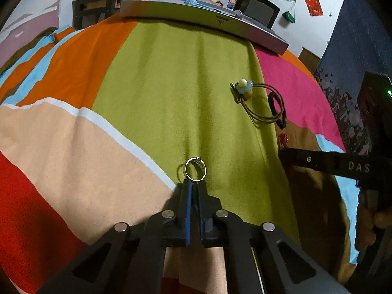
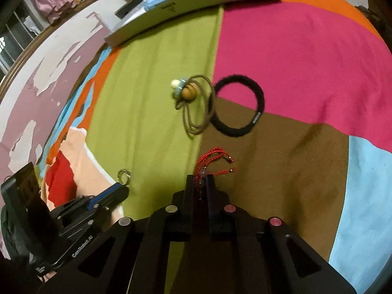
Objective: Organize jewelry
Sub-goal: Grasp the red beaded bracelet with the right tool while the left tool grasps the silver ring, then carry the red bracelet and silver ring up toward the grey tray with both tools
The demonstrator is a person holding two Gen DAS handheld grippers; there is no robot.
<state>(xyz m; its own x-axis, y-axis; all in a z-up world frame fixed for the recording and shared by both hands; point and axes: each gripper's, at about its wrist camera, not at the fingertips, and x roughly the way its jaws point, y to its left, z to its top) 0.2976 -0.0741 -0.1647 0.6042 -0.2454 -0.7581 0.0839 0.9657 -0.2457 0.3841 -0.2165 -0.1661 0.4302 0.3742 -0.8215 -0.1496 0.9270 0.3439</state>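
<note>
My left gripper (image 1: 194, 183) is shut on silver rings (image 1: 195, 169), pinching their lower edge just over the green patch of the blanket. The rings (image 2: 123, 176) also show in the right wrist view, at the tip of the left gripper (image 2: 122, 189). Between the closed fingers of my right gripper (image 2: 200, 178) sits a red cord bracelet (image 2: 213, 159) with small beads, its loose ends trailing ahead. A brown hair tie with blue, cream and wooden beads (image 2: 193, 103) lies flat, overlapping a black hair band (image 2: 237, 105).
A long grey box (image 1: 201, 17) stands along the far edge of the patchwork blanket (image 1: 159, 85). In the left wrist view the right gripper (image 1: 284, 156) reaches in from the right, near the hair tie (image 1: 245, 88). A dark curtain hangs at far right.
</note>
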